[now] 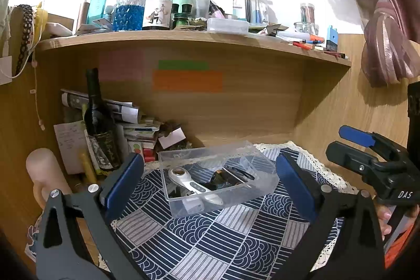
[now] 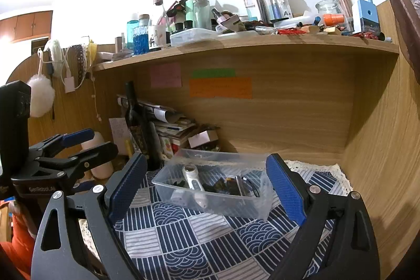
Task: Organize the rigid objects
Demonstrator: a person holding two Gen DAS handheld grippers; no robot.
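Observation:
A clear plastic box sits on the blue patterned cloth. It holds a white rotary cutter and several dark and metal items. My left gripper is open and empty, its blue pads either side of the box, just in front of it. In the right wrist view the same box holds the cutter. My right gripper is open and empty, also facing the box. The right gripper shows at the right of the left wrist view; the left gripper shows at the left of the right wrist view.
A dark wine bottle and a stack of books and papers stand at the back left. A crowded wooden shelf with bottles hangs overhead. Wooden walls close the back and right. A pink curtain hangs at the right.

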